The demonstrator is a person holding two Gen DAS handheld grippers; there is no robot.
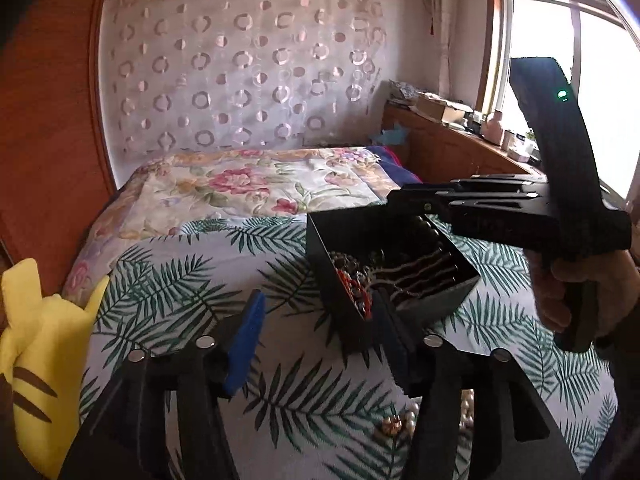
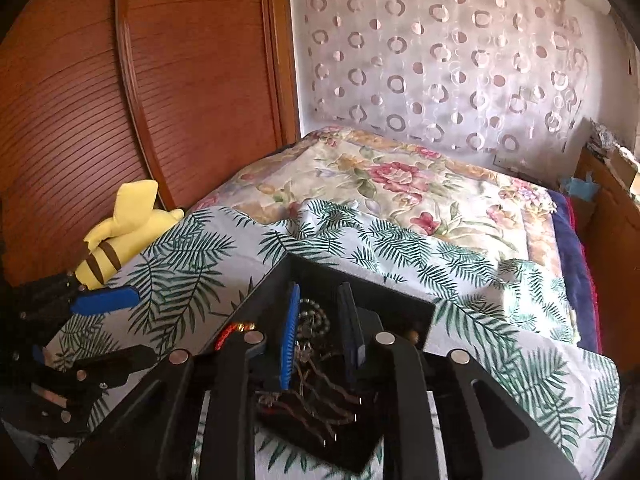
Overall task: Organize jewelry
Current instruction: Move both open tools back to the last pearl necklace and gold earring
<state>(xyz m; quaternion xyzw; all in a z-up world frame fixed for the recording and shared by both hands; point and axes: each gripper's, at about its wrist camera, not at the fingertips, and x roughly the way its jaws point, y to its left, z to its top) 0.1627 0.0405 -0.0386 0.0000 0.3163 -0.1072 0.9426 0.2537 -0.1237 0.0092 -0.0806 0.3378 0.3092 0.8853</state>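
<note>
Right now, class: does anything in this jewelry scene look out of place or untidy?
Yes. Loose pearl beads lie on the leaf-print bedspread, outside the black jewelry box. Inside the box, beaded strands sit heaped and tangled.

A black jewelry box point(image 1: 394, 268) sat at centre frame on a white sheet point(image 1: 192, 280) printed with green palm fronds. Behind it lay a cream quilt point(image 1: 256, 184) with pink roses. At lower left was a yellow plush toy point(image 1: 36, 360) with brown stripes. The fingers' pads point(image 1: 244, 344) were blue. The curtain point(image 2: 440, 60) at upper right carried pinkish rings.
</note>
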